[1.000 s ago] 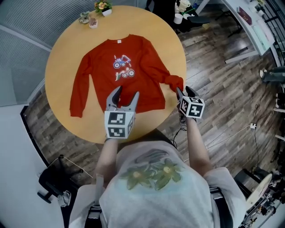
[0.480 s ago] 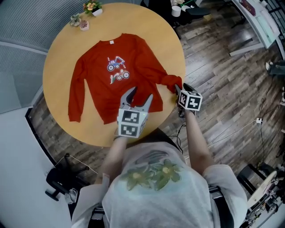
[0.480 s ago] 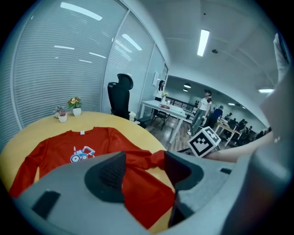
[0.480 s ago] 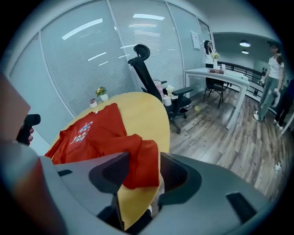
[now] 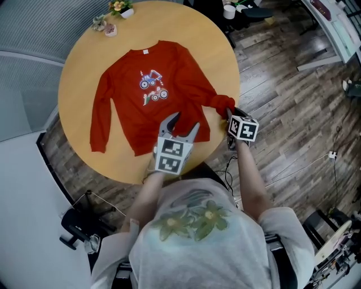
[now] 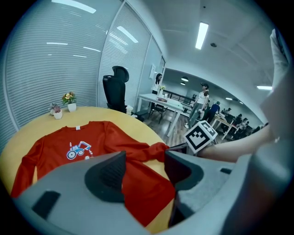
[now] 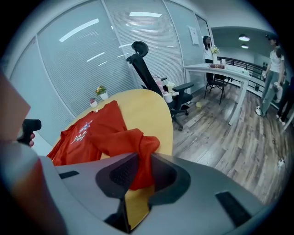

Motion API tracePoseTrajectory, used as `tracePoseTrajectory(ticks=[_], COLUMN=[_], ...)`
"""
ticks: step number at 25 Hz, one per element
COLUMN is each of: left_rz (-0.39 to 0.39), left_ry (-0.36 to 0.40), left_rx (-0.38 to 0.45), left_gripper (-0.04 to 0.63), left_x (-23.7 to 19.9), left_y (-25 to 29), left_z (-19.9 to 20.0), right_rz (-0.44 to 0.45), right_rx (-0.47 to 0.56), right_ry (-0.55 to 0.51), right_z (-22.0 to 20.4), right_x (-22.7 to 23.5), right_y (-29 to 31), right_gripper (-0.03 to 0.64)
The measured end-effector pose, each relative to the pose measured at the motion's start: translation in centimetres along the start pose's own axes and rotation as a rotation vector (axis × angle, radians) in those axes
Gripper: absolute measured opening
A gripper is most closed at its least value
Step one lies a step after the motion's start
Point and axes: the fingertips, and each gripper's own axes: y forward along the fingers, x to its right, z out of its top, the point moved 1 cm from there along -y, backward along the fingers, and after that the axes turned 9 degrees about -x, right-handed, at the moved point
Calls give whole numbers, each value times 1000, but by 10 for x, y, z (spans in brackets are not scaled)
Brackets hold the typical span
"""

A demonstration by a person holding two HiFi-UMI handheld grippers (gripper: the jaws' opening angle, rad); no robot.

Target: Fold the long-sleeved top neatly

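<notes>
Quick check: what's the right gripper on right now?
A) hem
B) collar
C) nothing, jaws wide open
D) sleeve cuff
D: in the right gripper view, the right gripper has just closed its jaws and pinches the bunched red cuff between its pads.

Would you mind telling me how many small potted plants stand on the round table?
2: a flowering one at the table's far edge, a smaller pinkish one beside it, both beyond the red top. None appears hidden.
</notes>
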Motion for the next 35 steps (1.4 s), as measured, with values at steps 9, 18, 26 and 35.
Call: tracePoseTrajectory(ticks=[9, 18, 26, 35], left_rz=[37, 107, 165, 213], left_ry=[-30, -94, -145, -198], left_rx=[5, 56, 95, 131], left_gripper=[259, 259, 259, 259], left_x=[-32, -85, -134, -161], left_y=[-14, -63, -104, -134], left_z=[-17, -23, -37, -56], right_rz=[-21, -9, -36, -27], right_rx=[240, 547, 589, 542], right_ry=[-45, -204, -465, -1180], right_z=[71, 169, 205, 203], right_x=[-18, -79, -143, -281], right_y=[-67, -157, -171, -143], right_gripper=[61, 60, 60, 60])
